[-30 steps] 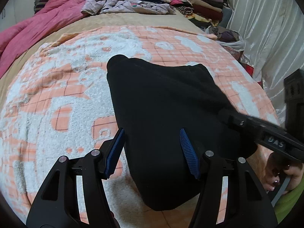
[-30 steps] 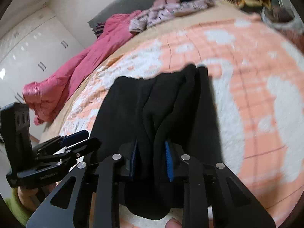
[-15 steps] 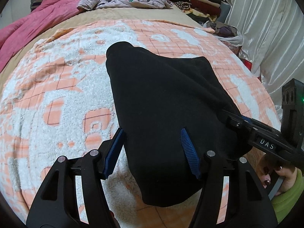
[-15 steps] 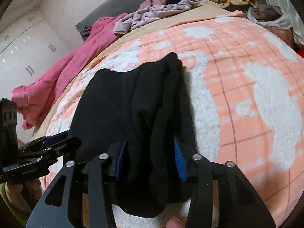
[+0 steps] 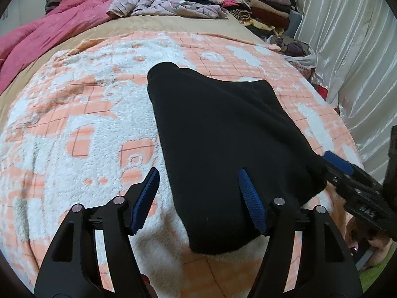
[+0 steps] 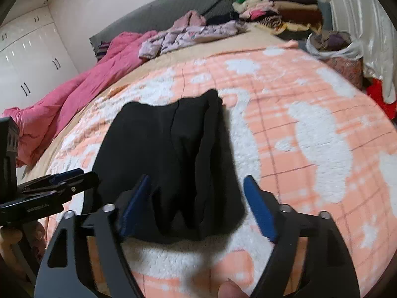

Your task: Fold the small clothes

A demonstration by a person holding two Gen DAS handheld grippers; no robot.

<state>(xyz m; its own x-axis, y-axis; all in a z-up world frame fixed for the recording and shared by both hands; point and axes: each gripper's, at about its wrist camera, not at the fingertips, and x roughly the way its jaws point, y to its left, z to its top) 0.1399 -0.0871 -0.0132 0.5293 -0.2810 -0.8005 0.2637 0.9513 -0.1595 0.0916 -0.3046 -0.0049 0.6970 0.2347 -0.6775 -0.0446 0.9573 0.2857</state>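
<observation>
The black cloth lies folded on the orange and white blanket. The left gripper and right gripper are both wide open, holding nothing

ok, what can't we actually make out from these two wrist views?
- Black garment: type unclear in both views; the folds hide its shape.
- Its near edge: right wrist view, blurred, partly behind the right tool.
- Folded pile: too small to count, left wrist view.
- Right tool's body: cut off by the left wrist frame's edge.
</observation>
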